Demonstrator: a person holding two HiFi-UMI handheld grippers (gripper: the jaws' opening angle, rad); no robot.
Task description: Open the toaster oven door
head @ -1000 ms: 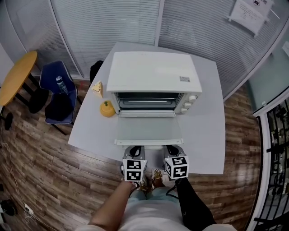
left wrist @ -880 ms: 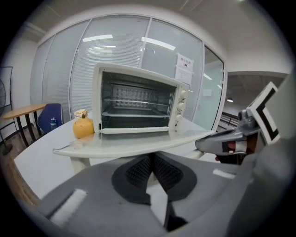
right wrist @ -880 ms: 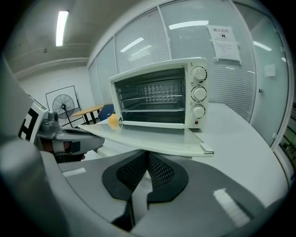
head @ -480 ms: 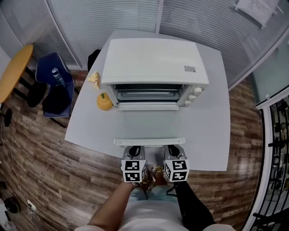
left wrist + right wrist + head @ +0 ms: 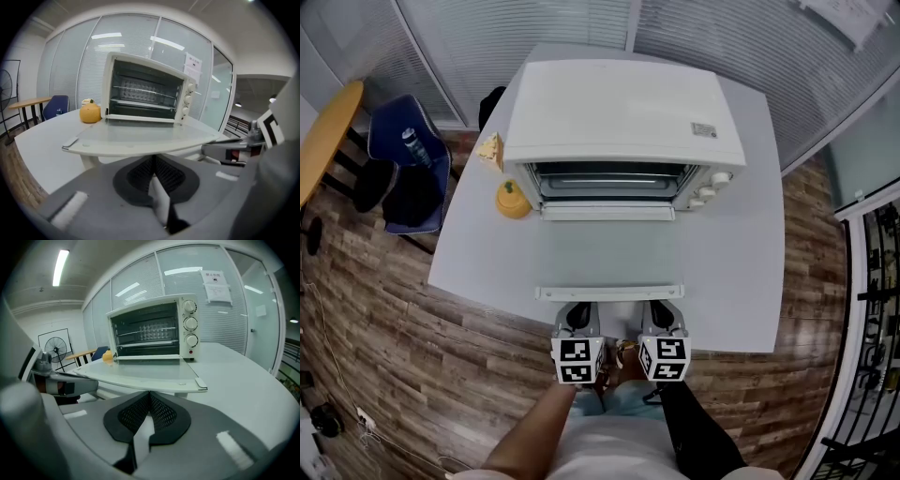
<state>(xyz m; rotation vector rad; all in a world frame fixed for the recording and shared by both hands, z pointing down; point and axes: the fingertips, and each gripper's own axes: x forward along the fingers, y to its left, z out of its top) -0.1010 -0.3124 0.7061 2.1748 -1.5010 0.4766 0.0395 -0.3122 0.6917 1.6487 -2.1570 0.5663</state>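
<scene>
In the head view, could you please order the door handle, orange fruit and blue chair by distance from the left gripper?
1. Door handle, just ahead of the left gripper.
2. Orange fruit, left of the toaster oven.
3. Blue chair, far left.

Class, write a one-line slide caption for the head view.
Toaster oven on a white table, glass door lowered flat, left gripper and right gripper shut and empty near its handle.

Wood floor (image 5: pixel 375 309), blinded glass walls (image 5: pixel 544 28), blue chair (image 5: pixel 431 141), yellow table (image 5: pixel 328 131)
</scene>
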